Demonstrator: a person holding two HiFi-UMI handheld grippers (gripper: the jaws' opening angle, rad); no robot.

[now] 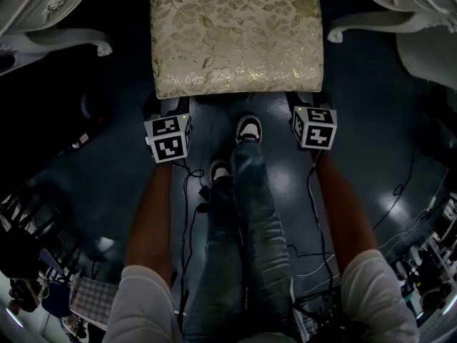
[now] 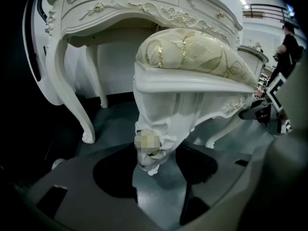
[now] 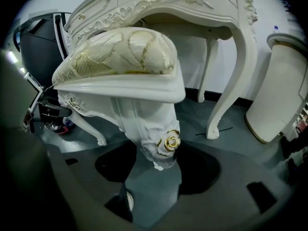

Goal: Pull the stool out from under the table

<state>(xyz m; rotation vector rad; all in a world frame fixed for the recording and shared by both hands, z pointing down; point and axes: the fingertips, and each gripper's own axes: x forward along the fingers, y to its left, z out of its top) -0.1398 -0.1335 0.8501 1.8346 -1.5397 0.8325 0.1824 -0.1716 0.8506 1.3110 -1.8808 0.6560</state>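
1. While the head view shows only marker cubes at the seat's near edge, the left gripper [image 2: 156, 165] view shows its jaws closed on the near-left leg [image 2: 159, 124] of the stool [image 2: 192, 52], at the carved knee.
2. The right gripper [image 3: 160, 165] view shows the matching hold on the near-right leg [image 3: 149, 121], jaws clamped on either side, just beside a gold rose carving [image 3: 172, 141].
3. Only the head view shows both forearms and the person's shoes [image 1: 248, 128] between the grippers.
4. From above, the stool stands on the dark floor [image 1: 285, 184] between the curved front legs of the table [image 2: 144, 8], with its cushion fully uncovered.
5. Both gripper views show the table's carved front behind the stool, which the head view crops to its corners.
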